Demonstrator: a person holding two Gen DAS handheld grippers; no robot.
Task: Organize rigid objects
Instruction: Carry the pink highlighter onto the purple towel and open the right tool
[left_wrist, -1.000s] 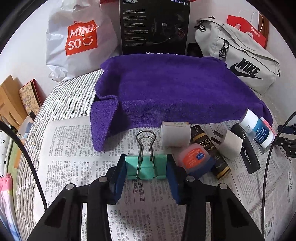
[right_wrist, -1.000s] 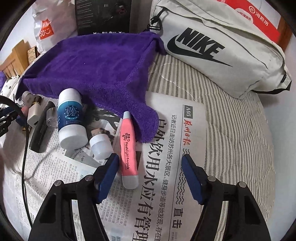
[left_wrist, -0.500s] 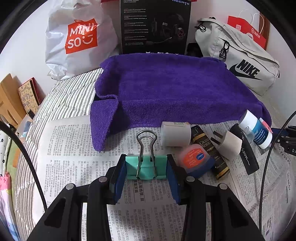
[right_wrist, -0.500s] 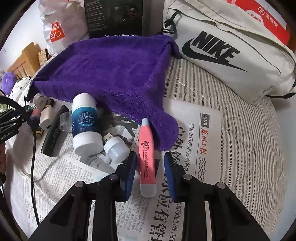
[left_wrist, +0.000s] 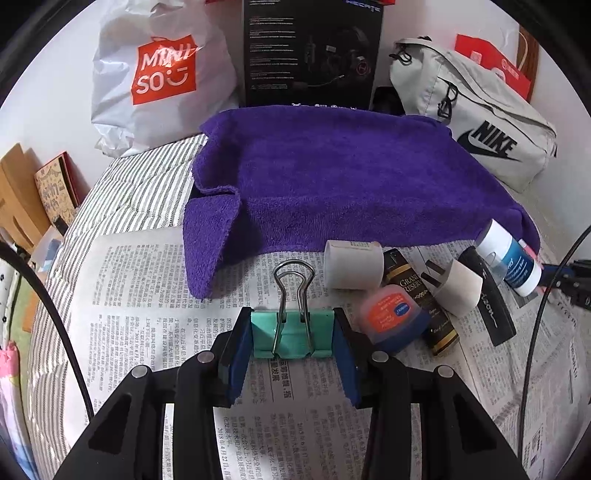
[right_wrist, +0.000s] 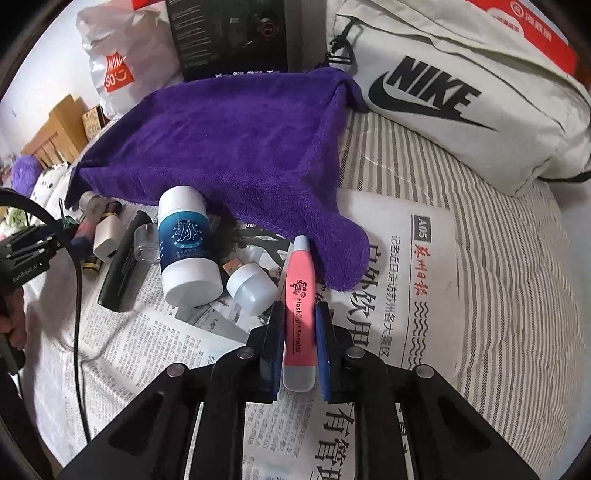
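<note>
My left gripper is shut on a green binder clip with its wire handles pointing away, just above the newspaper. My right gripper is shut on a pink flashlight earpick that lies lengthwise between the fingers. A purple towel lies spread behind; it also shows in the right wrist view. Right of the clip lie a white cylinder, a Vaseline tin, a brown tube, a white plug, a black tube and a blue-white bottle.
A blue-white bottle and a small white jar lie left of the earpick. A Nike bag, a black box and a Miniso bag line the back. Striped bedding lies to the right.
The right gripper moved left over the pink earpick and closed on it. The left gripper tightened slightly on the binder clip and has barely moved.
</note>
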